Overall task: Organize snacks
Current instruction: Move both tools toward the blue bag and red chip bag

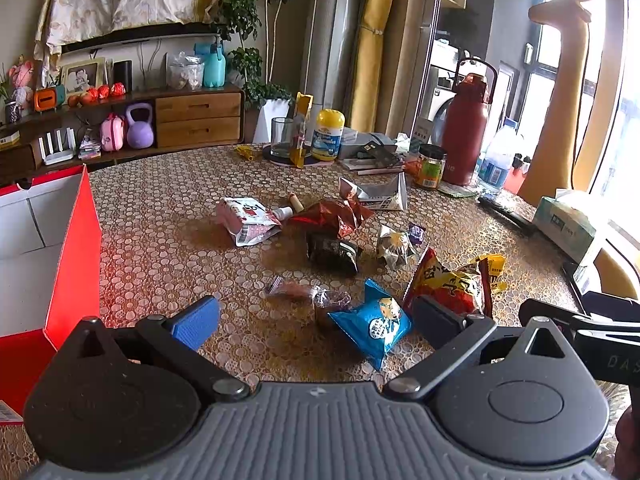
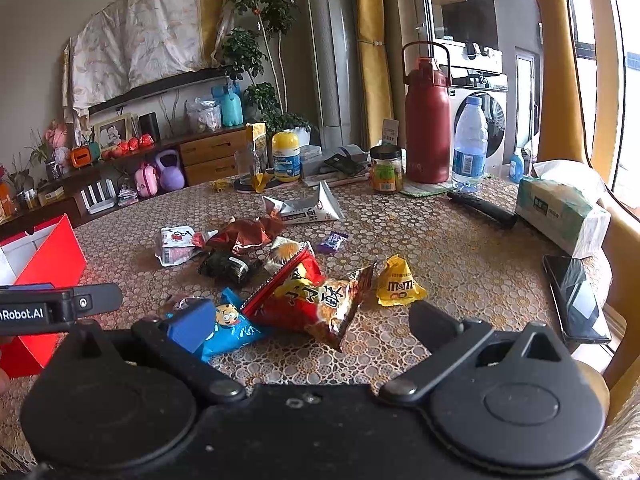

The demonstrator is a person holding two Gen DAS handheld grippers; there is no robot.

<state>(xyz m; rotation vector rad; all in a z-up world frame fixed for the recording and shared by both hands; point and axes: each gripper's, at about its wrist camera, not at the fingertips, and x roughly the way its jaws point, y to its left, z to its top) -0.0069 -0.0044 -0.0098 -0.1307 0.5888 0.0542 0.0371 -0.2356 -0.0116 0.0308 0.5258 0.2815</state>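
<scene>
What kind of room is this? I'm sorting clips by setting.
Most likely a home living or dining room: a wooden sideboard with a framed photo, a washing machine beyond, and a table strewn with snack packets.

We read "m&m" on the yellow packet (image 2: 397,285), "Robot.AI" on the left gripper's body (image 2: 30,314), and "DAS" on the right gripper's body (image 1: 622,362).

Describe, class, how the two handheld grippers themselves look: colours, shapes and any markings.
Both grippers, the left gripper and the right gripper, share one design: black rounded bodies with circular pivot housings, black link arms with metal rivets, one blue ribbed finger pad and one black finger. The left's side shows white "Robot.AI" lettering.
</scene>
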